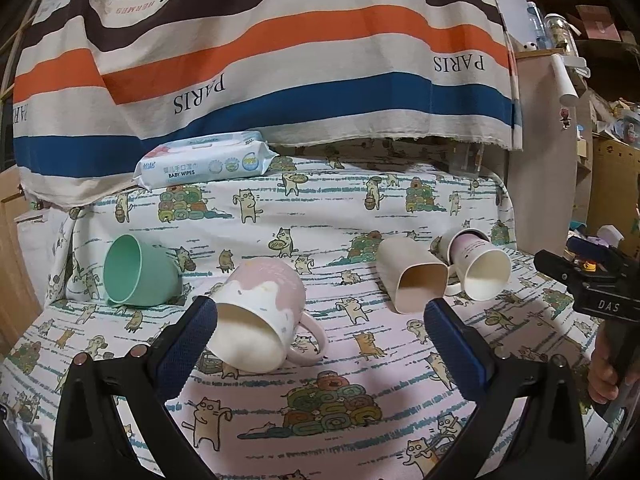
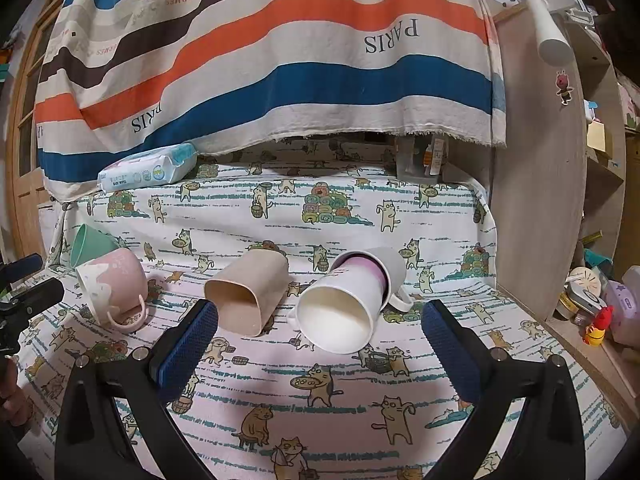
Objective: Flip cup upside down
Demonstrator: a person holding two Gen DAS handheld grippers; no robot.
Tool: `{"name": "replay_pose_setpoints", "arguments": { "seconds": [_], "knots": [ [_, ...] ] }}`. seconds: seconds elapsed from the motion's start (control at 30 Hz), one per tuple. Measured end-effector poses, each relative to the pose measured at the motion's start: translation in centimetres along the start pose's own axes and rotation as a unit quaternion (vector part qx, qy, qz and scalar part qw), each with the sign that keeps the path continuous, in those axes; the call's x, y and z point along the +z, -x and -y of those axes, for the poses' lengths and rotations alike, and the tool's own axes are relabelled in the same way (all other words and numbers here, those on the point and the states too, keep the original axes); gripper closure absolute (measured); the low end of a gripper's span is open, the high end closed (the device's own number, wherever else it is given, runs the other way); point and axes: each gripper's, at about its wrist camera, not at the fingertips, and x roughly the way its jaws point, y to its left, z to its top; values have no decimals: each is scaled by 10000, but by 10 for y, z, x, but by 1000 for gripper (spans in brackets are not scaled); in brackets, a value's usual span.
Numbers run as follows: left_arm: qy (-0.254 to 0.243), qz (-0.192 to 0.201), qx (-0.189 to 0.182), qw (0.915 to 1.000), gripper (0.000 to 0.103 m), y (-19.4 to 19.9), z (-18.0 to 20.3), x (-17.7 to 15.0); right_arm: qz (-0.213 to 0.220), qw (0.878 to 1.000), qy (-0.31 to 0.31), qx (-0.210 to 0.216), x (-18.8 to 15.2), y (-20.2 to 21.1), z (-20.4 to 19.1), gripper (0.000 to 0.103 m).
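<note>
Several cups lie on their sides on a cat-print cloth. A pink and white mug (image 1: 260, 312) lies just ahead of my open left gripper (image 1: 320, 316), its mouth by the left finger. A green cup (image 1: 136, 272) lies further left. A beige square cup (image 1: 412, 280) and a white paper cup (image 1: 480, 268) lie to the right. In the right wrist view my open, empty right gripper (image 2: 320, 316) faces the paper cup (image 2: 348, 308), which rests against a white mug (image 2: 394, 276). The beige cup (image 2: 248, 292), pink mug (image 2: 112, 288) and green cup (image 2: 90, 242) lie to its left.
A pack of baby wipes (image 1: 206, 160) lies at the back left under a hanging striped cloth (image 1: 260, 60). A wooden shelf side (image 2: 540, 180) with clutter stands on the right. The right gripper's body (image 1: 592, 280) shows at the right edge of the left wrist view.
</note>
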Motion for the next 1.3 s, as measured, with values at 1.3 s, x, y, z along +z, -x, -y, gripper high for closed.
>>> {"name": "replay_pose_setpoints", "arguments": {
  "seconds": [1.3],
  "knots": [
    [90,-26,16,10000,0,0,-8,0,24,10000,32,58,-2,1,-3,0]
  ]
}}
